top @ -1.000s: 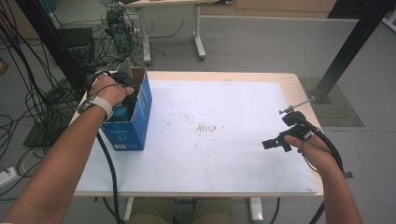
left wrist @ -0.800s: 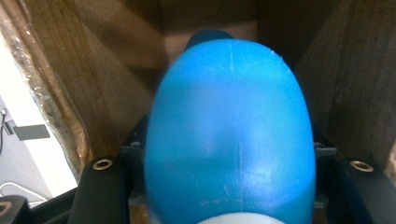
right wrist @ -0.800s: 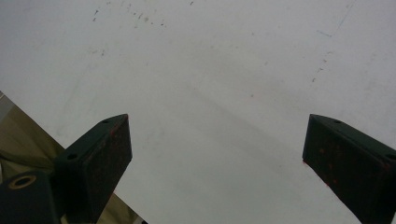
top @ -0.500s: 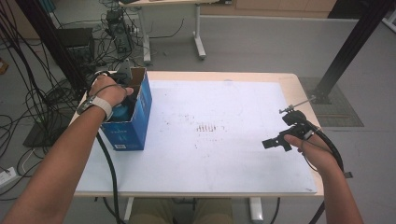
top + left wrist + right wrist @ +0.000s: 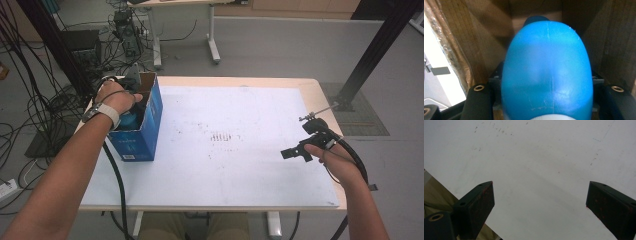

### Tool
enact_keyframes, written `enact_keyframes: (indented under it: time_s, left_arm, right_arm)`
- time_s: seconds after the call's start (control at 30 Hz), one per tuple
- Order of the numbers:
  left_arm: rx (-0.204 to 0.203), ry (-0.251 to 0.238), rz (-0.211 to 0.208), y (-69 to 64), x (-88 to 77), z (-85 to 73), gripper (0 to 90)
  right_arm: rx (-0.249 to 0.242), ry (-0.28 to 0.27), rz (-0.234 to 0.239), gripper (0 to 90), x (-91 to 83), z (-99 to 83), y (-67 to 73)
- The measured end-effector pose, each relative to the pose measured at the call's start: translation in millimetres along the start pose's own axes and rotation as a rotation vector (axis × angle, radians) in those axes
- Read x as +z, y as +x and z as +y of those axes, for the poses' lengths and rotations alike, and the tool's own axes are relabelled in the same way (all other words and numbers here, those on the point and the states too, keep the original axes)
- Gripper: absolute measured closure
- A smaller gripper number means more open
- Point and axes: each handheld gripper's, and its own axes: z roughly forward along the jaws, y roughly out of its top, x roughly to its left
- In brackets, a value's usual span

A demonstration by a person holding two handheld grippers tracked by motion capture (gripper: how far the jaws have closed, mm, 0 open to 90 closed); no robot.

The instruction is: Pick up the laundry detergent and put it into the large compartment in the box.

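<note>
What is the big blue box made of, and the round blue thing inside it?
The open blue box looks like cardboard: printed blue outside, plain brown and fibrous on its inner walls. The rounded blue object that the left gripper holds inside the box looks like smooth hard plastic, going by its soft sheen, fine scratches and thin seam line. What it is exactly, I can't tell.

Nothing legible anywhere — the blue box [image 5: 136, 134] carries a pale label on its near face, too small to read.

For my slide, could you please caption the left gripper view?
Left gripper shut on a blue rounded object inside the cardboard box.
</note>
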Motion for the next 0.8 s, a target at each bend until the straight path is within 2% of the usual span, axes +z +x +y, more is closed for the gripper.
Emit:
enact_keyframes:
  time_s: [0.8]
  left_arm:
    - [-0.001,0.001,0.001,-0.2,0.1,-1.1,38.4]
  right_arm:
    - [-0.003,0.001,0.001,7.8,0.8,1.8,0.6]
